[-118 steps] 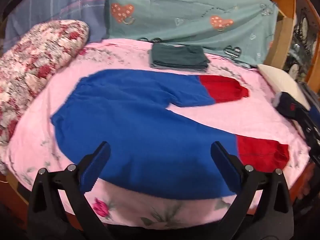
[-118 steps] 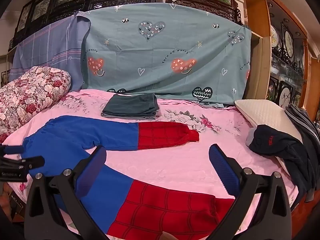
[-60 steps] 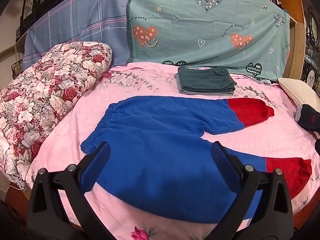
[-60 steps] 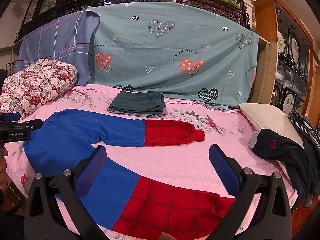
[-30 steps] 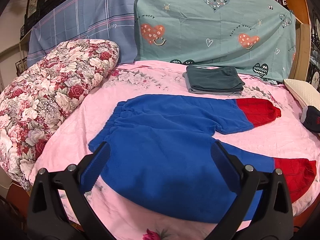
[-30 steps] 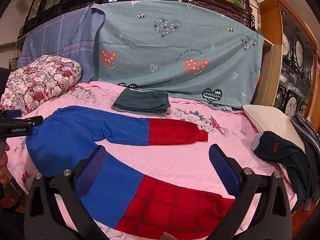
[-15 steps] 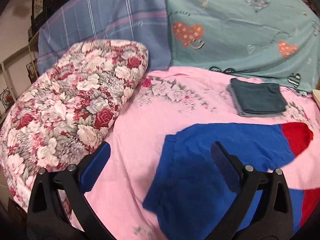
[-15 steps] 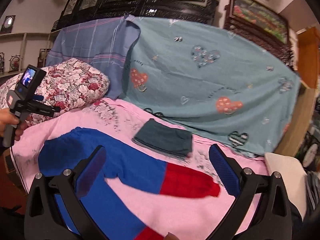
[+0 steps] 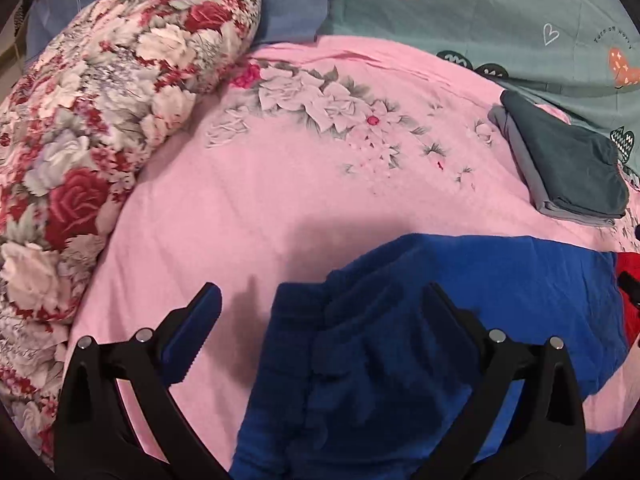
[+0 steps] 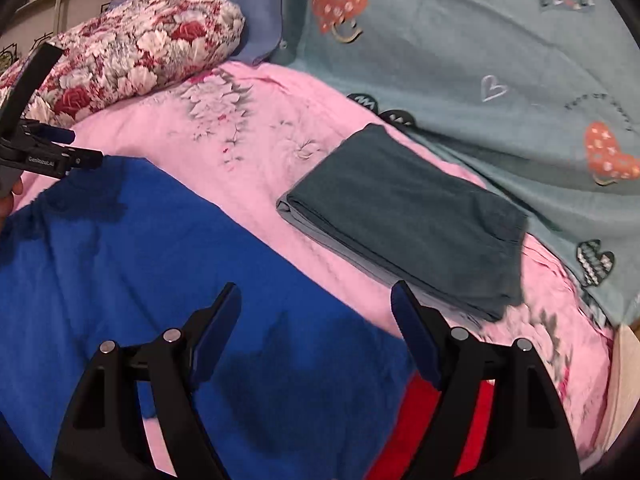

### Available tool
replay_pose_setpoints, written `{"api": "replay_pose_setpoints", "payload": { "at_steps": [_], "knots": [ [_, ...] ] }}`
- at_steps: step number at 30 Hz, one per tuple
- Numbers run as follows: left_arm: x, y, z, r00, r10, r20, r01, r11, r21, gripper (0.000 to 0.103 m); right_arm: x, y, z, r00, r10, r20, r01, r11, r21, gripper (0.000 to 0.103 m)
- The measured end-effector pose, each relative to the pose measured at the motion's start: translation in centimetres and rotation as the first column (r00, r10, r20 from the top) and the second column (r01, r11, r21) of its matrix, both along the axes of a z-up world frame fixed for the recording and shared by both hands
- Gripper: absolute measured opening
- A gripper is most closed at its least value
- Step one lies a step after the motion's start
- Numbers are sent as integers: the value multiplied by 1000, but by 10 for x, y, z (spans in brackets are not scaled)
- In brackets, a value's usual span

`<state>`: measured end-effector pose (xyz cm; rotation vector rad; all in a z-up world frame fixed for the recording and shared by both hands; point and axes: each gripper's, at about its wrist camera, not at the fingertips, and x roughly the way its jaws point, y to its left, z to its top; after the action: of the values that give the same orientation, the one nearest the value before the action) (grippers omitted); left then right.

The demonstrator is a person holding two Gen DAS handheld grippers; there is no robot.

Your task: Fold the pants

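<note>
Blue pants with red lower legs [image 9: 460, 300] lie flat on the pink bed. In the left wrist view my left gripper [image 9: 320, 304] is open, low over the waistband corner, its jaws straddling the far waist edge. In the right wrist view my right gripper [image 10: 316, 308] is open, close above the far leg [image 10: 160, 248] where blue meets the red part [image 10: 420, 412]. The left gripper also shows in the right wrist view [image 10: 60, 156] at the waist end. Neither holds cloth.
A floral red and white quilt roll [image 9: 100, 112] lies at the left. A folded dark grey-green garment [image 10: 404, 216] sits beyond the pants. A teal heart-print sheet [image 10: 480, 40] hangs behind the pink bedspread [image 9: 280, 184].
Both grippers have dropped and moved forward close to the pants, the left to the waistband corner, the right over the far leg. Both stayed open.
</note>
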<state>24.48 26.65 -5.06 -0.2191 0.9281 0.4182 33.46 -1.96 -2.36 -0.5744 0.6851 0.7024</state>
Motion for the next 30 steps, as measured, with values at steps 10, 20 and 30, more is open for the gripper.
{"api": "replay_pose_setpoints", "payload": {
  "at_steps": [10,20,30],
  "knots": [
    [18,-11,-29,993,-80,-89,81,997,8,74,62,23,-50,972,121,-201,-133,990,-51,41],
    [6,-7,-18,996,-73,-53,72,997,-34,43,35,14,-24,958,208,-200,-208,978,23,4],
    [-39,-18,25,996,-78,32,79,997,-23,41,-47,-21,45,950,303,-76,-292,949,121,2]
  ]
}}
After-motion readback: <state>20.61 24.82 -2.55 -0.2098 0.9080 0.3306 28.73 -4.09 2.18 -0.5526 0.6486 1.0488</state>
